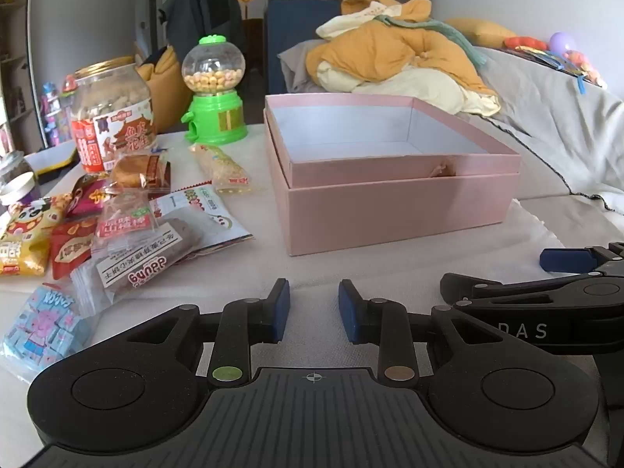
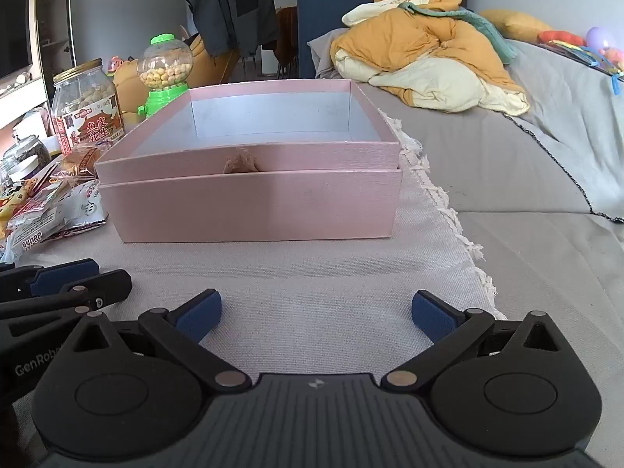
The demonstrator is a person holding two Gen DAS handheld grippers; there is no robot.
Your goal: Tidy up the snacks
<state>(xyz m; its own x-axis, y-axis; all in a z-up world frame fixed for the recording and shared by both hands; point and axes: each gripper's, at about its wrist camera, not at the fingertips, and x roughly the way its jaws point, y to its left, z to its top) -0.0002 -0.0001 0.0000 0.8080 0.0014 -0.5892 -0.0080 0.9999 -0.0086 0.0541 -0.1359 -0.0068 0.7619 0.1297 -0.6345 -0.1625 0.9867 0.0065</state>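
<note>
My left gripper [image 1: 314,310], jaws slightly parted and empty, was nearer the snack packets [image 1: 128,230] at its ten o'clock; my right gripper [image 2: 316,314], wide open and empty, faced the pink box [image 2: 249,202] at twelve o'clock.

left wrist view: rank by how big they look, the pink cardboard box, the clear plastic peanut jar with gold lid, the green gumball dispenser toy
1. Pink cardboard box, clearly the largest.
2. Clear plastic peanut jar with gold lid.
3. Green gumball dispenser toy.
The jar and the toy look nearly alike in height, and the jar seems nearer, so that order is unsure.

Grey sofa [image 2: 507,148] with heaped yellow bedding [image 2: 421,50], daylit pale walls [image 1: 85,19].
</note>
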